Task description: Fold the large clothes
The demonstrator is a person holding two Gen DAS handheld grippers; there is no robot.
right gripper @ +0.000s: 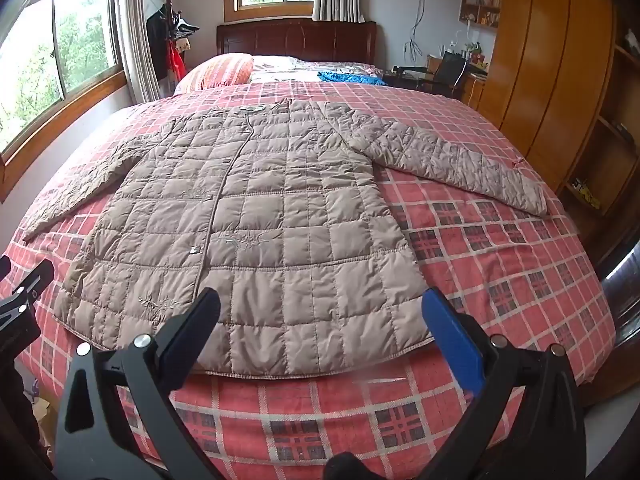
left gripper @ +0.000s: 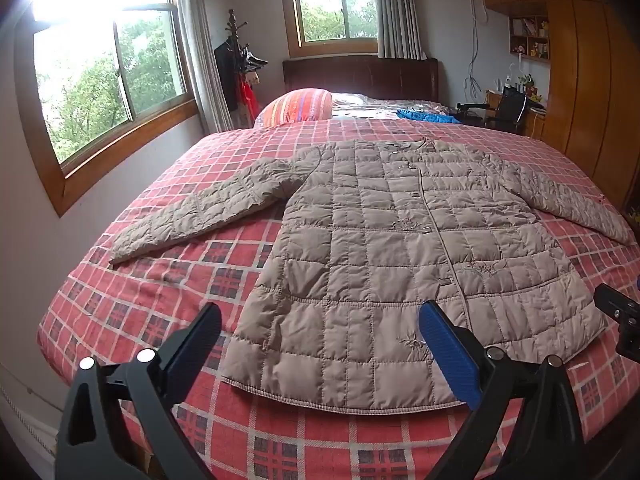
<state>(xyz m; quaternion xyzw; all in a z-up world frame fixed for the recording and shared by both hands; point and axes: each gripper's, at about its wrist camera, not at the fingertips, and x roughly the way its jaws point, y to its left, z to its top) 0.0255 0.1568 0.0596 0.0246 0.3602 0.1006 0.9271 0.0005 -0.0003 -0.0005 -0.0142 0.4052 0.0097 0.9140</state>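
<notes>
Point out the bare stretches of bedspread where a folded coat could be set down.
Free: bedspread between the coat's right side, its right sleeve and the bed edge; also the corner below the left sleeve. The middle is taken by the coat; pillow and blue cloth crowd the headboard end.

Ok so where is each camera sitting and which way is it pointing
Left wrist: above the bed's foot, left of the jacket's middle, facing the headboard; the left gripper, open, frames the hem, and the right gripper's tip shows at the right edge.
Right wrist: above the foot, further right, facing the same way; the right gripper, open, frames the hem, the left gripper's tip shows at the left edge.
Shared: jacket, bed, pillow, windows.
</notes>
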